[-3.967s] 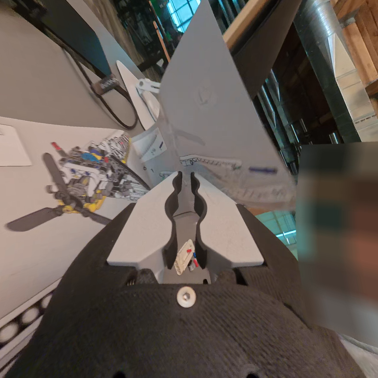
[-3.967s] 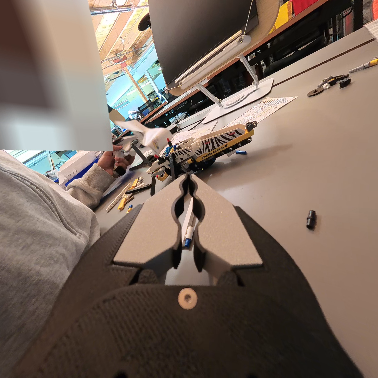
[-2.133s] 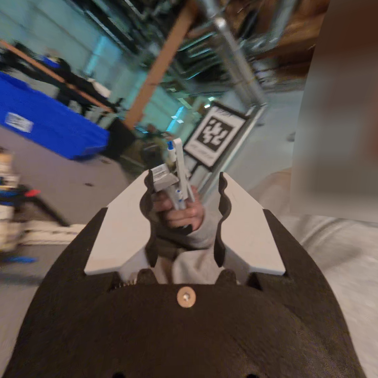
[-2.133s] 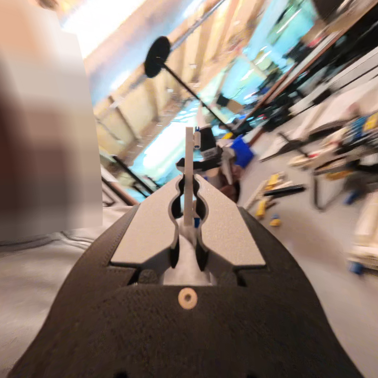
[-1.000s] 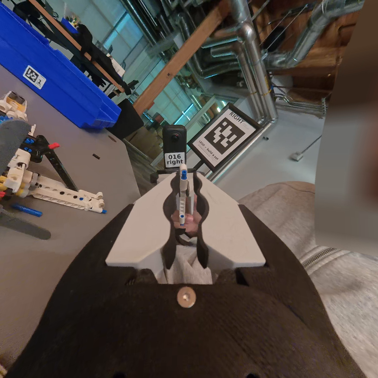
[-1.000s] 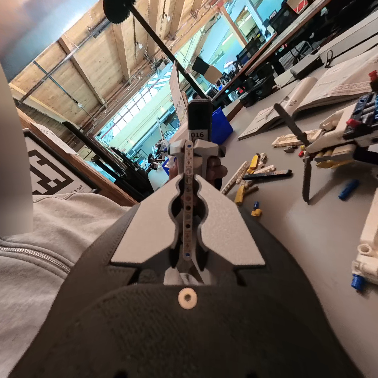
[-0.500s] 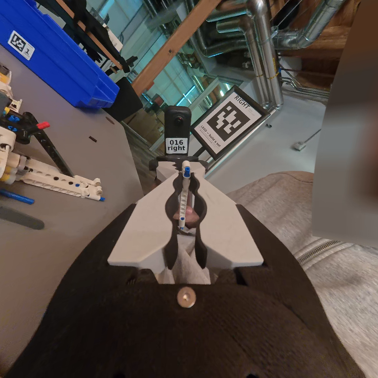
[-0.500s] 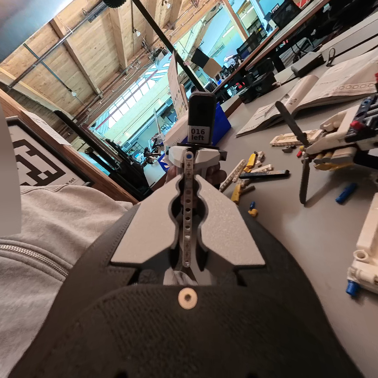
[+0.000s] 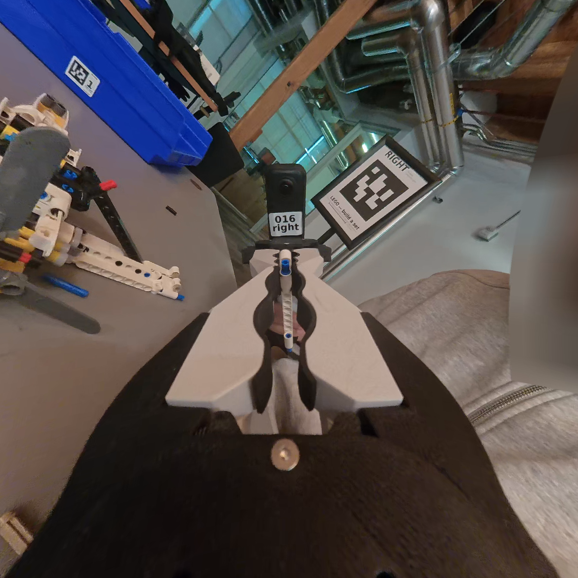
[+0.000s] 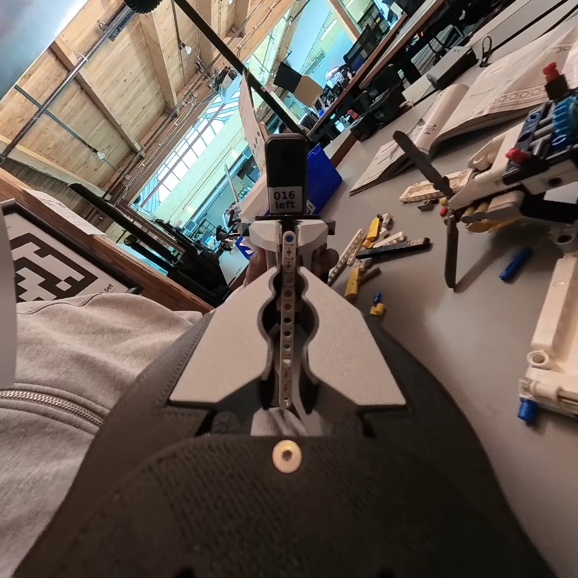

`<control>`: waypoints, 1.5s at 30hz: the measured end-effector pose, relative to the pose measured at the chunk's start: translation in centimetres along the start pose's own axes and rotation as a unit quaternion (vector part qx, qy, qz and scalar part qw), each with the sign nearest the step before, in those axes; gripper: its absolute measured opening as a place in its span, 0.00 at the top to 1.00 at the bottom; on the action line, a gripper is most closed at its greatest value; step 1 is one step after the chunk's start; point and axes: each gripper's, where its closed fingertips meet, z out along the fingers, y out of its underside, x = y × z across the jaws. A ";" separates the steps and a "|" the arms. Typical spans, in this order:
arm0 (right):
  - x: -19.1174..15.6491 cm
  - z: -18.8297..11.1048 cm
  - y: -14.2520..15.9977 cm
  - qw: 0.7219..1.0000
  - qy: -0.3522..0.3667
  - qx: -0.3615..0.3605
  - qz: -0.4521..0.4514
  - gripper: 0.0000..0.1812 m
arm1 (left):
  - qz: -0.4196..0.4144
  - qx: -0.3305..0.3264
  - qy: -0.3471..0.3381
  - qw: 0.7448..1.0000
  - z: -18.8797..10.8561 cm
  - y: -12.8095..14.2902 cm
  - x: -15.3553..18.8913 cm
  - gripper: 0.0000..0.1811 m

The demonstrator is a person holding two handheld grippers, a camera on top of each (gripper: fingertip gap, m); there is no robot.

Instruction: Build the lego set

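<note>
My left gripper [image 9: 285,276] and my right gripper [image 10: 287,275] point at each other above the person's lap. Both are shut on one thin white beam [image 9: 286,305] with blue pins, which runs lengthwise between the two pairs of fingers. The beam also shows in the right wrist view [image 10: 287,316], reaching the left gripper's fingertips [image 10: 266,234]. The right gripper's fingertips [image 9: 308,261] show just beyond the beam's far end. The partly built helicopter [image 9: 47,225] with grey rotor blades lies on the grey table; it also shows in the right wrist view [image 10: 516,194].
Several loose white, yellow and black pieces [image 10: 375,247] and a blue pin [image 10: 514,264] lie on the table [image 10: 453,328]. An open instruction booklet [image 10: 469,97] lies behind them. A blue bin [image 9: 103,81] stands at the far edge. A framed marker sign [image 9: 372,194] stands behind the grey-sleeved person. Left tips and right tips are each some 12 cm from the partly built helicopter [image 9: 47,225]. My right wrist view [image 10: 479,192] looks at it from another angle.
Both grippers swung away from the table to face each other. The left opened, then shut on the beam the right was holding. Over the last second they have barely shifted.
</note>
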 end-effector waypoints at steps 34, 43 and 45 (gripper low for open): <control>0.5 0.7 0.0 0.999 -0.010 -0.002 0.053 0.97 | 0.005 0.049 -0.058 0.997 -1.2 -1.0 -0.8 1.00; 0.8 0.7 0.1 0.998 -0.004 -0.002 0.057 0.97 | 0.001 0.054 -0.065 0.996 -1.3 -1.1 -1.2 1.00; 0.8 0.7 0.1 0.998 -0.003 -0.002 0.061 0.97 | 0.001 0.052 -0.067 0.996 -1.3 -1.1 -1.2 1.00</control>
